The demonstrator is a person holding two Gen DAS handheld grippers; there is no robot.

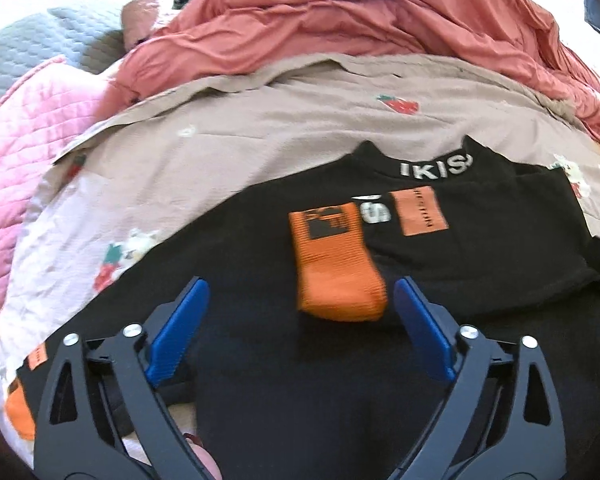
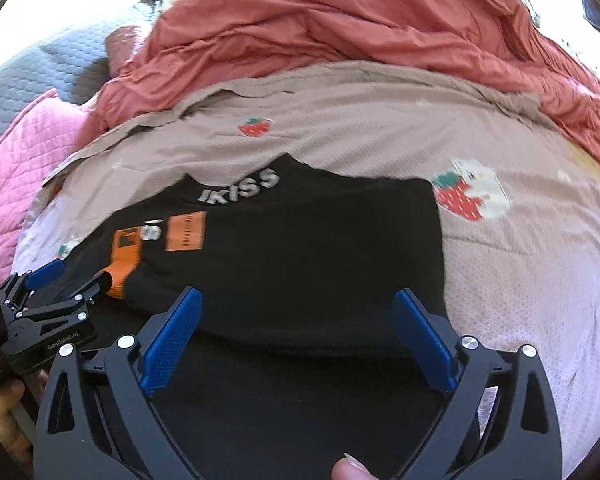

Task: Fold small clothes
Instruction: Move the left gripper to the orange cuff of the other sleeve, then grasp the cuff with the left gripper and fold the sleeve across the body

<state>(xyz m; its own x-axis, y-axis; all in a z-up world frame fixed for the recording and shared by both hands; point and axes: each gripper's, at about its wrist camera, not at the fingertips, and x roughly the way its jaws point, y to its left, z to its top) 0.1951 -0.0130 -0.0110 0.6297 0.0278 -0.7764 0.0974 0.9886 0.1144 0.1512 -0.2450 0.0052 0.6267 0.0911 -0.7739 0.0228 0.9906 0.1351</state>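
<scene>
Left tool (image 1: 302, 294): spread wide, blue pads (image 1: 178, 330) apart, nothing gripped, poised just above the black garment (image 1: 480, 264). Between the two pads, slightly ahead, an orange ribbed cuff (image 1: 338, 268) lying folded in on the black cloth. Right tool (image 2: 296, 300): likewise gaping, nothing between its pads (image 2: 424, 340), hovering over the near fold of the same garment. Seen from the right wrist camera, left tool at the far left edge, low over the orange cuff. Garment spread flat on the bed, collar at the far side with white lettering (image 2: 238, 188), an orange patch (image 2: 184, 234) just below the collar. Underneath, a pale sheet with strawberry prints (image 2: 540, 240). Beyond, a rumpled salmon-red blanket (image 2: 340, 20); at the left, a pink quilt (image 1: 16, 152) and a grey quilted cover (image 1: 40, 44). Fingertip (image 2: 350, 468) at the lower edge.
</scene>
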